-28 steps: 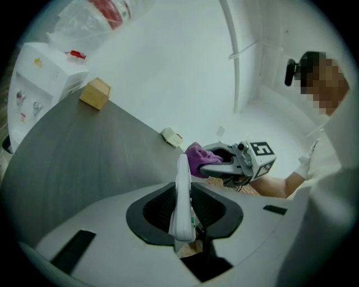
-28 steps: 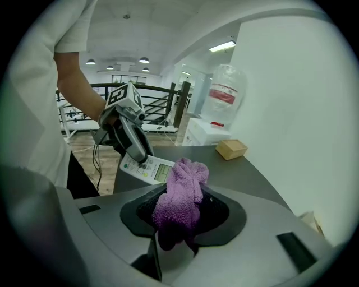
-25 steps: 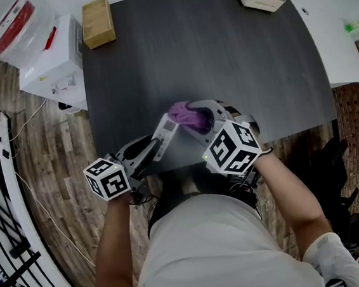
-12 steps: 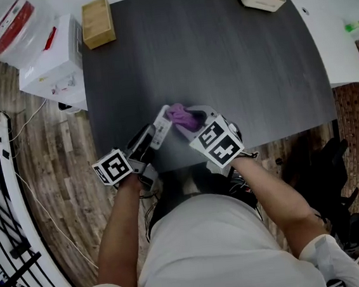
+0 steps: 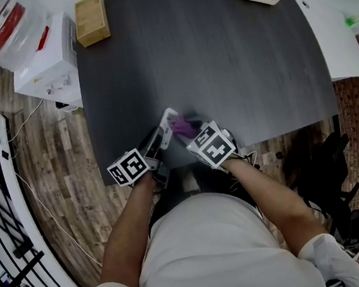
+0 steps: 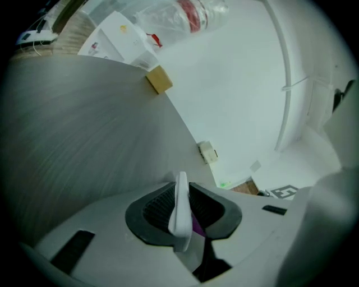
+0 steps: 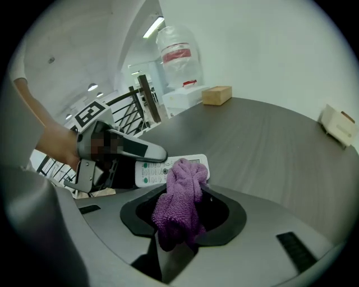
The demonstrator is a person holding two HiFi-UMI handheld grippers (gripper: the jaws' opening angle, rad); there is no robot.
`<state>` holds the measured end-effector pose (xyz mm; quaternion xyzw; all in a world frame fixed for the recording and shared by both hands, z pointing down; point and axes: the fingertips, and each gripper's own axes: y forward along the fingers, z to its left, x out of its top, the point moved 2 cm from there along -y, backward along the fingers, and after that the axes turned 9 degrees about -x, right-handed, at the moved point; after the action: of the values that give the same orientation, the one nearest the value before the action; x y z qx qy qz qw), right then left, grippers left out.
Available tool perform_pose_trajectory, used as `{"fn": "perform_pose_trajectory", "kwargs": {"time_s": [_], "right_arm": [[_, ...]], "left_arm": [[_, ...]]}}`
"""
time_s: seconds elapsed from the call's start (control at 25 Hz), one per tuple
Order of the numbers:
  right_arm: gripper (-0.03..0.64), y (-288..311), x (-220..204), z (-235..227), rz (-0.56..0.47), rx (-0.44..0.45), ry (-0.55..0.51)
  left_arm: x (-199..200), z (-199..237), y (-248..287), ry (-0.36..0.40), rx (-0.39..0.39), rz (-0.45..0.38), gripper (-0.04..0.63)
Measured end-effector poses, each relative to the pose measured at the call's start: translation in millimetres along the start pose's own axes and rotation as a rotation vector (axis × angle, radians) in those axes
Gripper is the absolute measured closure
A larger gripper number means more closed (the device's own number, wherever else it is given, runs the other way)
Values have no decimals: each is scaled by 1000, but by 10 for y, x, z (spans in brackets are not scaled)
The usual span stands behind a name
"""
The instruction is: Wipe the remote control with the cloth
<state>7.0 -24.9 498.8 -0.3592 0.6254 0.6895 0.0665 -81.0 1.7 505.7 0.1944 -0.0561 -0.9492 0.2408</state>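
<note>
Left gripper (image 5: 156,143), jaws just tightened, pinches the remote (image 5: 166,122). Right gripper (image 5: 192,132) clamps the cloth (image 5: 181,127) against its far end. Both have sunk to the table's (image 5: 221,59) near edge, so wiping probably continues lower.

purple cloth (image 7: 178,203), white remote control (image 7: 147,172), grey table (image 5: 221,52)

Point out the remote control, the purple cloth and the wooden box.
remote control (image 7: 150,172), right gripper view, on its button face.
purple cloth (image 7: 178,204), right gripper view, on its bunched middle.
wooden box (image 5: 90,19), head view, on its top.
</note>
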Motion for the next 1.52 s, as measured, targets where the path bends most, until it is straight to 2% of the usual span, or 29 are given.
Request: {"fn": "perform_pose_trajectory", "kwargs": {"time_s": [0.12, 0.36, 0.44, 0.64, 0.72, 0.8, 0.84, 0.88, 0.96, 1.04, 1.12, 1.16, 1.2, 1.28, 1.32, 1.52], "right_arm": [[471, 80, 23, -56, -3, -14, 16], [471, 196, 209, -87, 3, -5, -10], [471, 258, 291, -50, 1, 5, -36], [471, 359, 479, 64, -20, 33, -143], [471, 292, 492, 12, -33, 26, -146], [471, 158, 473, -111, -57, 2, -126], [471, 77, 444, -180, -70, -13, -116], [471, -4, 395, -246, -77, -29, -106], [471, -142, 240, -357, -72, -61, -86], [471, -211, 54, -391, -51, -80, -69], [471, -198, -91, -323, -25, -73, -63], [471, -175, -135, -272, -15, -68, -67], [471, -153, -161, -227, -10, -66, -76], [471, -128, -183, -179, -7, -73, -89], [471, -128, -187, -174, -9, -79, -87], [471, -216, -288, -142, -20, -95, -15]], "left_arm": [[-78, 24, -62, 36, 13, 73, 529], [-329, 77, -263, 259, 94, 351, 526], [-430, 75, -258, 304, 109, 425, 528], [-698, -84, -58, 327, 34, 549, 528], [-732, -123, -36, 335, 17, 580, 528], [-675, -164, -92, 402, 16, 613, 528], [-602, -190, -140, 477, 25, 629, 528], [-498, -216, -186, 584, 41, 644, 528], [-268, -258, -208, 865, 80, 696, 528], [-165, -254, -132, 1134, 92, 809, 528], [-196, -193, -23, 1317, 78, 946, 529], [-233, -155, 24, 1372, 70, 1000, 542], [-277, -118, 60, 1403, 65, 1039, 552], [-352, -70, 93, 1411, 63, 1068, 563], [-371, -62, 95, 1400, 67, 1059, 581], [-386, -57, 78, 1356, 132, 972, 588]]}}
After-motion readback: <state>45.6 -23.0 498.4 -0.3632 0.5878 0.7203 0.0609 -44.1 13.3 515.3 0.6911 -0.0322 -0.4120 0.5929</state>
